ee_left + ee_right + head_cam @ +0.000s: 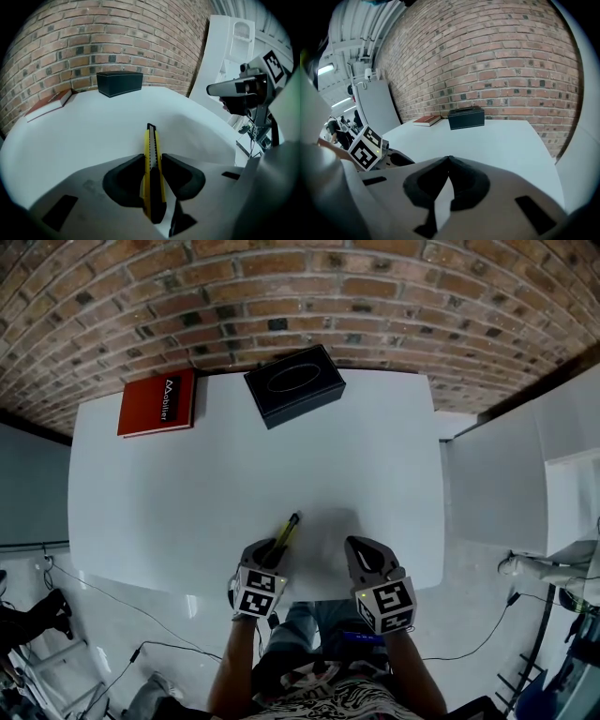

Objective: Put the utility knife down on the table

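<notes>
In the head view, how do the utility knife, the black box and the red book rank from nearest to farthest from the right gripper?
From the right gripper:
1. utility knife: just to its left, held in the left gripper.
2. black box: at the far edge, slightly left.
3. red book: in the far left corner.

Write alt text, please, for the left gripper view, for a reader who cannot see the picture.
A yellow and black utility knife is clamped between the two black fingers of the left gripper, its tip pointing away over a white table. At the far edge, a black box and a red book lie before a brick wall.
</notes>
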